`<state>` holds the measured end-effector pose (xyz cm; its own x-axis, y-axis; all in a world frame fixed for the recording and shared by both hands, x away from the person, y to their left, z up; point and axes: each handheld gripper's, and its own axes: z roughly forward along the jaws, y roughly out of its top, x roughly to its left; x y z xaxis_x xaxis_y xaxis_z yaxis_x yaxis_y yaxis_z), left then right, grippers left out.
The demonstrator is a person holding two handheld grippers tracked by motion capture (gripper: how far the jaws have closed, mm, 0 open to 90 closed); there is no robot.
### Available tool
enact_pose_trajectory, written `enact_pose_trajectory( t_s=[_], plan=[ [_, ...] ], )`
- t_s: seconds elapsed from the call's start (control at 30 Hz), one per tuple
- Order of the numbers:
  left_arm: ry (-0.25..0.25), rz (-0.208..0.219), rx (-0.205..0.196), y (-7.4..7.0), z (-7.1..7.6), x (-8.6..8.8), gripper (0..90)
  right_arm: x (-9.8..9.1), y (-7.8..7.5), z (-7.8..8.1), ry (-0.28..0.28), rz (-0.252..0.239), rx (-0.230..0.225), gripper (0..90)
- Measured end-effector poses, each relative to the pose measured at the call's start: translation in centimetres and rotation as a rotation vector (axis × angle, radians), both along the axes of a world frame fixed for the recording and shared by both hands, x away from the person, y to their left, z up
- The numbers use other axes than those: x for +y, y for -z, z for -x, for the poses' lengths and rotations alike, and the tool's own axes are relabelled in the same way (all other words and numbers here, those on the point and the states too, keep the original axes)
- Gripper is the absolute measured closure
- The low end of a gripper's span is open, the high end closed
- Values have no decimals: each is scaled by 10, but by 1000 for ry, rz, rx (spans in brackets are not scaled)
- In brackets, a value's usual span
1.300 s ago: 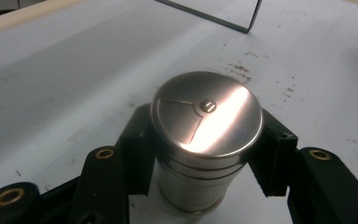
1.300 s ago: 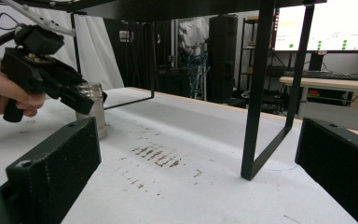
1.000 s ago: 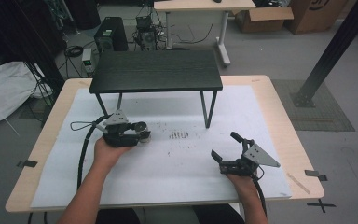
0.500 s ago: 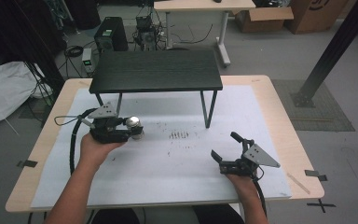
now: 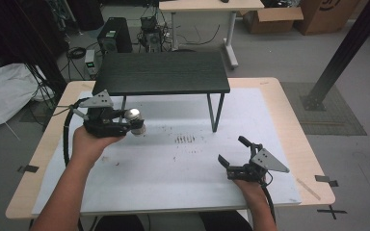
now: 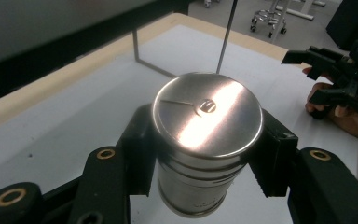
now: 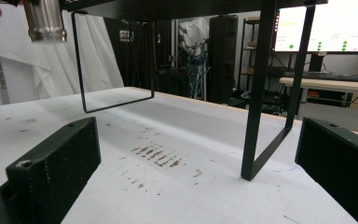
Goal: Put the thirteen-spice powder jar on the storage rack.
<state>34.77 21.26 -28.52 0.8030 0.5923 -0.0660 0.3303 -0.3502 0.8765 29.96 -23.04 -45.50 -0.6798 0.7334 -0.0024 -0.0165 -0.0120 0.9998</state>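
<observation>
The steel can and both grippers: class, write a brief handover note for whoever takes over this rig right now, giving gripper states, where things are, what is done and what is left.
Left gripper: shut on the steel can, jaws clamped on its sides below the lid, can upright and held off the white mat, near the front left corner of the black shelf.
Right gripper: open, nothing between its jaws, low over the mat at the right.
Done: can picked up.
Left: probably set it on the shelf top or under it; the goal spot cannot be told. Mind the shelf edge and its thin legs.
</observation>
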Motion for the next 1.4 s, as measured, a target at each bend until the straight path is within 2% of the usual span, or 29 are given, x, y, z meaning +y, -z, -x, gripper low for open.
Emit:
enact_pose_trajectory(
  t_s=[0.07, 0.1, 0.2, 0.27, 0.33, 0.37, 0.4, 0.43, 0.57, 0.83, 1.1, 1.4],
  plan=[
    [2, -4, -3, -4, 0, 0, 493, 0, 0, 0, 0, -1, 0, 0],
    [5, -10, -10, -12, -1, -1, 494, 0, 0, 0, 0, -2, -1, 0],
    [5, -19, -16, -20, -3, -2, 493, 0, 0, 0, 0, -2, 0, 0],
    [9, -30, -18, -31, -6, -4, 493, 0, 0, 0, 0, -3, 0, 0],
    [11, -36, -19, -35, -7, -5, 493, 0, 0, 0, 0, -3, 0, 0],
    [10, -49, -22, -43, -9, -7, 493, 0, 0, 0, 0, -2, 0, 0],
    [10, -49, -22, -43, -9, -7, 494, 0, 0, 0, 0, -2, 0, 0],
    [7, -51, -22, -50, -12, -9, 493, 0, 0, 0, 0, -3, 1, 0],
    [5, -56, -17, -64, -19, -11, 494, 0, 0, 0, 0, -4, 0, 0],
    [-3, -62, -14, -85, -31, -18, 493, -1, 0, 0, 0, -8, 3, 0],
    [-18, -80, -8, -96, -45, -25, 493, -1, 0, 0, 0, -8, 2, 0],
    [-59, -82, 5, -97, -63, -24, 493, -1, 0, 0, 0, -5, 3, 0]
  ],
)
